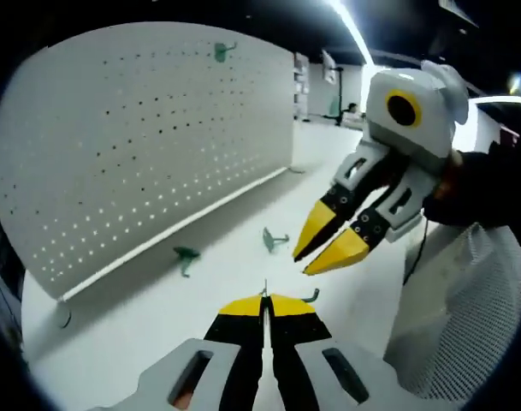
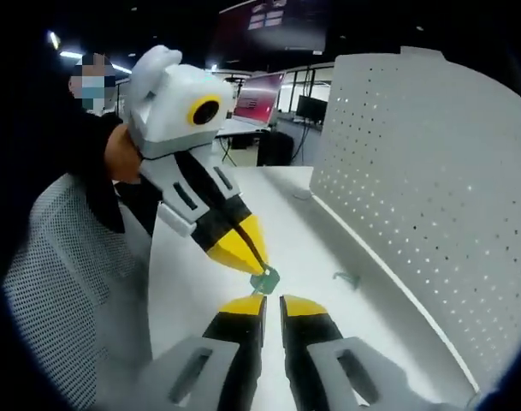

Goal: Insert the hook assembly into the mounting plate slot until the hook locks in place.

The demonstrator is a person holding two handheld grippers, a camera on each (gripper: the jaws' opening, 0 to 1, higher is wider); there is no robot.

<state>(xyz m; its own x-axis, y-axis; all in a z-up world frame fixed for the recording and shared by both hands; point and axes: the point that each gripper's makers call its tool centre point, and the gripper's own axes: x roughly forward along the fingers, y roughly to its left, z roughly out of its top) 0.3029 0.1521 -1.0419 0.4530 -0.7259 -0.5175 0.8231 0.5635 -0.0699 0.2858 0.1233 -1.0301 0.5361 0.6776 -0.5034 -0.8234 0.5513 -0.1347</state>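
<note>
My left gripper (image 2: 256,261), at centre in the right gripper view, is clenched on a green hook (image 2: 265,279) just above my right gripper's (image 2: 272,302) tips, whose jaws stand slightly parted around nothing. In the left gripper view the pegboard (image 1: 140,145) fills the upper left, one hook (image 1: 222,51) hung near its top. Two more hooks (image 1: 186,255) (image 1: 272,239) lie mid-frame on the white table (image 1: 243,274).

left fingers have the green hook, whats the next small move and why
Probably carry the left gripper, shut on a green hook, toward the pegboard. One hook already hangs there and the held one is well short of the holes.
</note>
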